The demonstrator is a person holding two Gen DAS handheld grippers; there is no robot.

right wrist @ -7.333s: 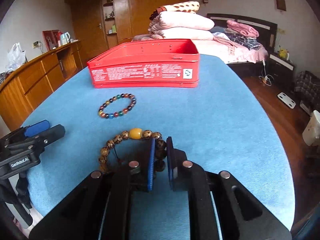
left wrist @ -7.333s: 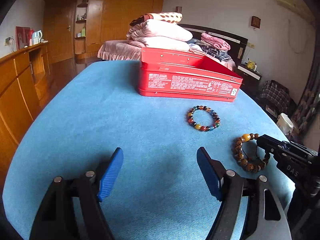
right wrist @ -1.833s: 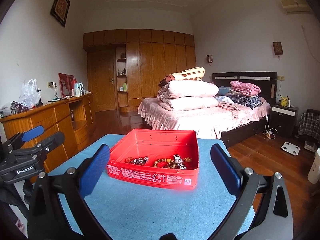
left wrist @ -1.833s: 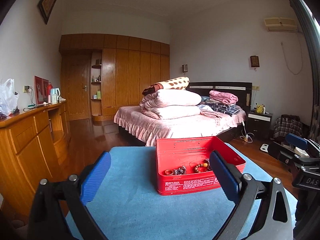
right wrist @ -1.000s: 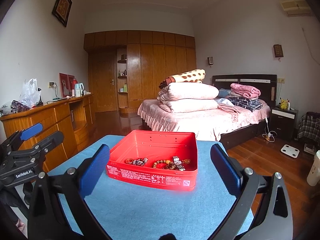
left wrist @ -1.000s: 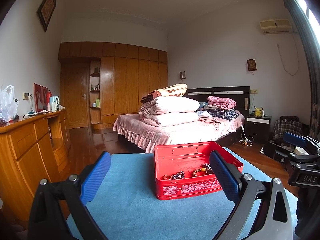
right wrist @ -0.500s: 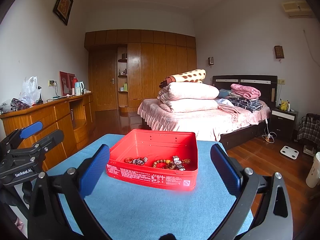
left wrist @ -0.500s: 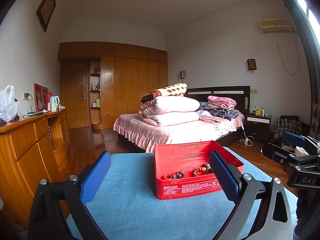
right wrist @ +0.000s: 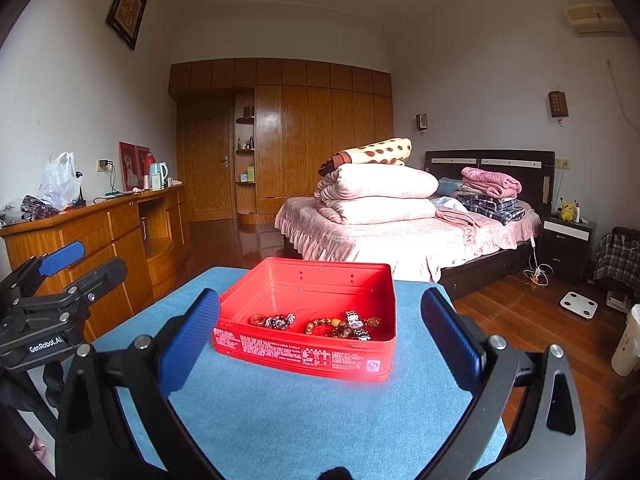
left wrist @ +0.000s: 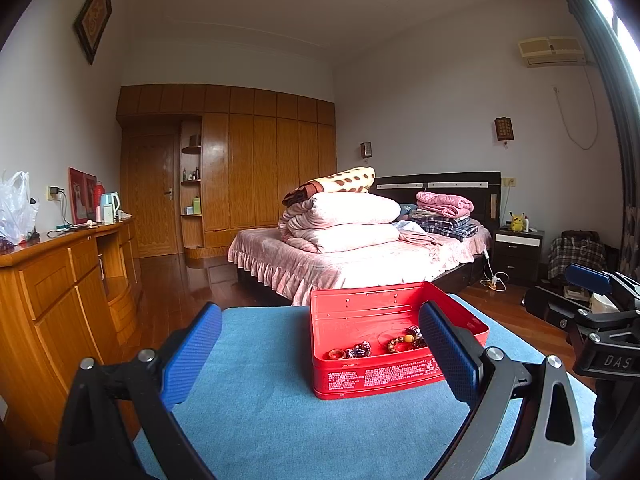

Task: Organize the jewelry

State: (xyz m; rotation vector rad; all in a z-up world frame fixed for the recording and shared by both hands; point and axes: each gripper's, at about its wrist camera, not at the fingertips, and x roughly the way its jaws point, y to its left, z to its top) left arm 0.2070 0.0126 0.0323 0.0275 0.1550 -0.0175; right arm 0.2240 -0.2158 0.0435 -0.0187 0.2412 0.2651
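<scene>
A red tin box (left wrist: 376, 380) (right wrist: 304, 354) stands on the blue table (left wrist: 256, 420) (right wrist: 280, 420). Inside it lie several pieces of jewelry: a ring (left wrist: 337, 354) (right wrist: 258, 319), dark bead bracelets (left wrist: 360, 349) (right wrist: 280, 322) and a brown bead bracelet with an amber bead (left wrist: 406, 339) (right wrist: 326, 325). My left gripper (left wrist: 320, 354) is open and empty, held back from the box and above the table. My right gripper (right wrist: 320, 340) is also open and empty, raised in front of the box. Each gripper shows at the edge of the other's view, the right gripper (left wrist: 600, 320) and the left gripper (right wrist: 52, 292).
A wooden sideboard (left wrist: 52, 288) (right wrist: 100, 232) runs along the left wall. Behind the table stands a bed with folded pink quilts (left wrist: 344, 224) (right wrist: 380, 196). A nightstand (right wrist: 566, 240) and wood floor lie to the right.
Since 7.3 s ago both bracelets have left the table and now lie in the box; the right gripper let go and opened. Both grippers rose and pulled back. Over the last second nothing moved noticeably.
</scene>
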